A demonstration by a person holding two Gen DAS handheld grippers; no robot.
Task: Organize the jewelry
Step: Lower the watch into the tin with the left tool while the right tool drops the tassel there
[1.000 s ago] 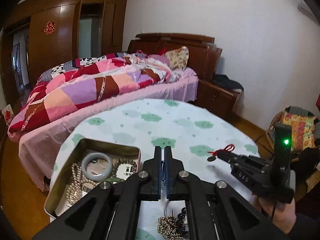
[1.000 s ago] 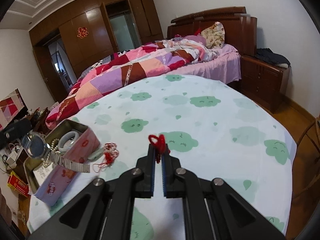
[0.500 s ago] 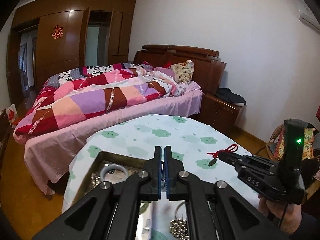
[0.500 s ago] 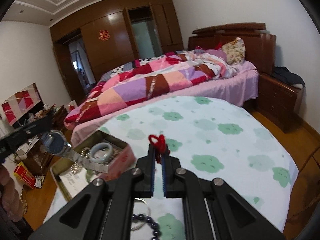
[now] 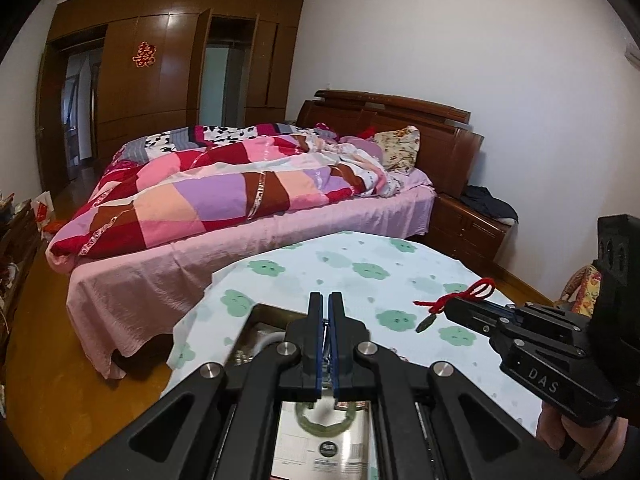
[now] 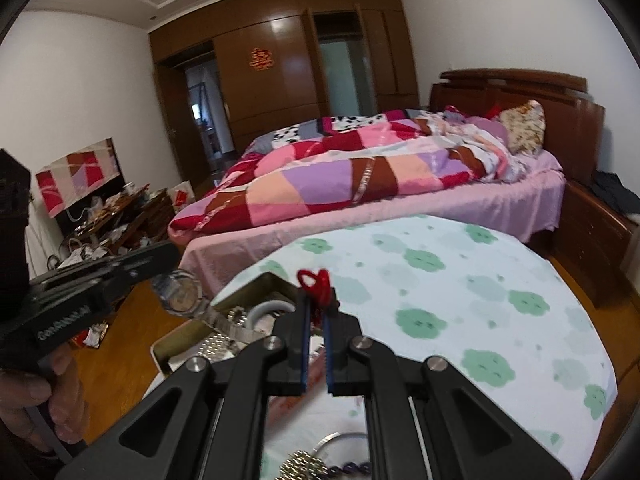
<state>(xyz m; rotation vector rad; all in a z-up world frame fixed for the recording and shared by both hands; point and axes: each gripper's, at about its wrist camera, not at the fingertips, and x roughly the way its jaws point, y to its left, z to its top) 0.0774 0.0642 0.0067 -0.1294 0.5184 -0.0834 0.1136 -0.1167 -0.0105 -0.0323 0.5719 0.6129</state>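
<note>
though raised, both grippers (image 5: 325,300) (image 6: 316,294) downtilted

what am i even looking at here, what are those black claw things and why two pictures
No robot here: a person holds a two-finger gripper in each hand, and each gripper carries a fisheye camera that looks along its own fingers. So one picture is from the left gripper, the other from the right gripper.

They work over a table under a cloth printed with green clouds, beside a bed. On it stands an open metal tin with a pale bangle and beads inside. A beaded bracelet lies loose on the cloth.

Both grippers are shut. The left one pinches a metal wristwatch by its band. The right one pinches a red cord with a small dark pendant dangling from it.
</note>
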